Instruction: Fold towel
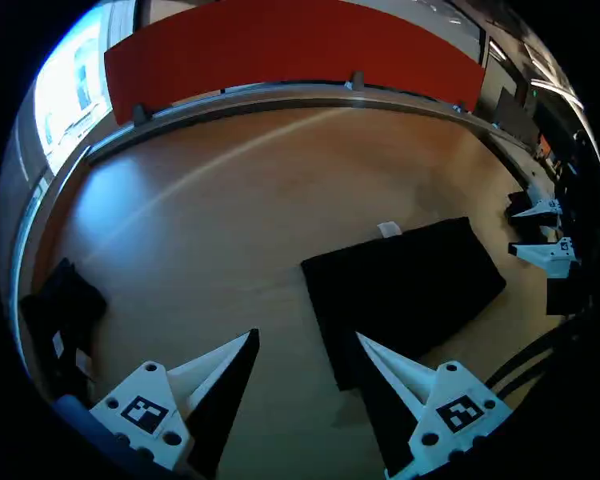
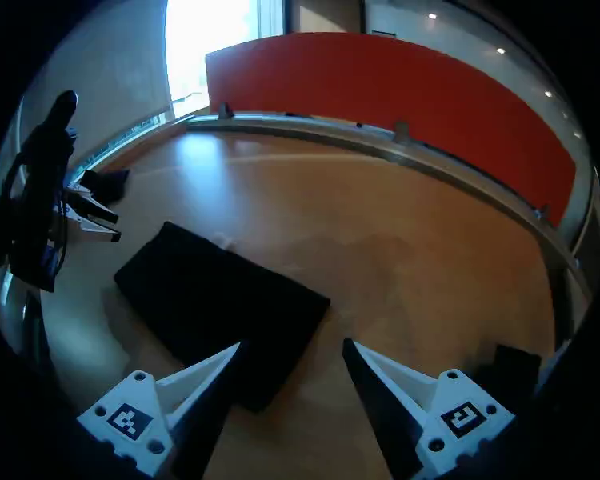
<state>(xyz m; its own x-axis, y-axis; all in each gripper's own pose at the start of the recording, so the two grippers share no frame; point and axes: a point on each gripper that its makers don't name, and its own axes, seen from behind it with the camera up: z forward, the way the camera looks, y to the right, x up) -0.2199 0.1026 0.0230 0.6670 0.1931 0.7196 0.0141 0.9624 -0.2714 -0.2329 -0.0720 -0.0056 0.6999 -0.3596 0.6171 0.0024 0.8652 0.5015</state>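
While the left gripper (image 1: 306, 333) and right gripper (image 2: 291, 342) gape empty, the black towel (image 1: 404, 288) lies folded flat.

Smooth wood-look worktop (image 1: 220, 208), warm brown, with a soft sheen that carries pale streaks of window light. Black cloth towel (image 1: 404, 288), matt and without shine in either view; the material of the small white tag (image 1: 389, 230) at its edge cannot be told. The left tongs (image 1: 306, 333) and right tongs (image 2: 292, 342) are white moulded plastic, matt, with black inner faces. The red panel (image 1: 300, 48) behind is matt and even; the grey rail (image 1: 300, 94) beneath looks like metal, slightly glossy.
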